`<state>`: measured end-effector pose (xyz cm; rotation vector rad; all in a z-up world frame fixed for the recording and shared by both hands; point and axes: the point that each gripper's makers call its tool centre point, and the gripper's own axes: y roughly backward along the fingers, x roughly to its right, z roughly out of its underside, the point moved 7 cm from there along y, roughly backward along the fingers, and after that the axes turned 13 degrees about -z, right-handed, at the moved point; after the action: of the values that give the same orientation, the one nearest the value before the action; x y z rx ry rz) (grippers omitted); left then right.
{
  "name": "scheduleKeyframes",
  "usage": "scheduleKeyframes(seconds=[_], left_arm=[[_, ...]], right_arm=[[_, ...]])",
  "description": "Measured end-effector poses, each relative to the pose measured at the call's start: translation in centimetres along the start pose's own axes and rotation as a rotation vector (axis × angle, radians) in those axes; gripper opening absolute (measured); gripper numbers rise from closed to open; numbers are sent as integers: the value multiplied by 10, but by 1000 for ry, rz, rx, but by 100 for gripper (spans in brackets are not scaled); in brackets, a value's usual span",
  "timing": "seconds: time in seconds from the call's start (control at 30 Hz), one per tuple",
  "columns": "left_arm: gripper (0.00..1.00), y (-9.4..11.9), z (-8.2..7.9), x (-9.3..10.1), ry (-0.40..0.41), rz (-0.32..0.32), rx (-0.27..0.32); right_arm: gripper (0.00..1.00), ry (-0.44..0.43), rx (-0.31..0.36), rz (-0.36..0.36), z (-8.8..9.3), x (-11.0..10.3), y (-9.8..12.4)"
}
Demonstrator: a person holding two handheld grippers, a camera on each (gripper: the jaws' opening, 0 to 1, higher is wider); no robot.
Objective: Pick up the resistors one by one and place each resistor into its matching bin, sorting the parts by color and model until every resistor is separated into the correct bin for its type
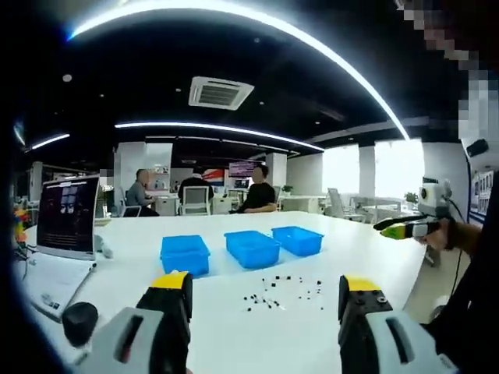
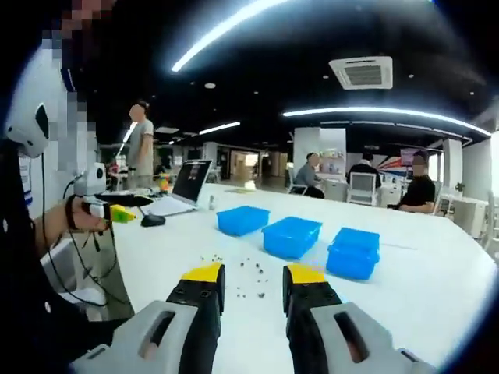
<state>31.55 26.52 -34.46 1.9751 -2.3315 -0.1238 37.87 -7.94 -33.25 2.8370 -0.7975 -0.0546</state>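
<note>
The white table (image 1: 327, 327) stretched wide ahead of me, carrying three blue bins (image 1: 252, 248) in a row at its far side, all three apparently with nothing in them yet, and an open laptop (image 1: 69, 216) off to one edge. Between the bins and me lay the resistors (image 1: 274, 294), a loose scatter of tiny dark specks on the bare top, too small for me to tell colours or models apart. My left gripper (image 1: 265, 300) hung above the near edge, jaws spread wide and holding nothing; my right gripper (image 2: 253, 284) hovered with its jaws parted only narrowly, also unladen. I judged the parts nearly weightless, stiff-bodied, with thin bendable leads, best pinched lightly across the body.
</note>
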Motion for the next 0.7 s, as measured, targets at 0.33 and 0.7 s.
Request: scheduleKeyframes(seconds=[0.33,0.7], left_arm=[[77,10,15,-10,-16,-32,-37],[77,15,29,-12,-12,-19,-64]], right_arm=[[29,-95,-162,-238,-13,16,-48],[28,-16,-521,-417,-6,28,-137]])
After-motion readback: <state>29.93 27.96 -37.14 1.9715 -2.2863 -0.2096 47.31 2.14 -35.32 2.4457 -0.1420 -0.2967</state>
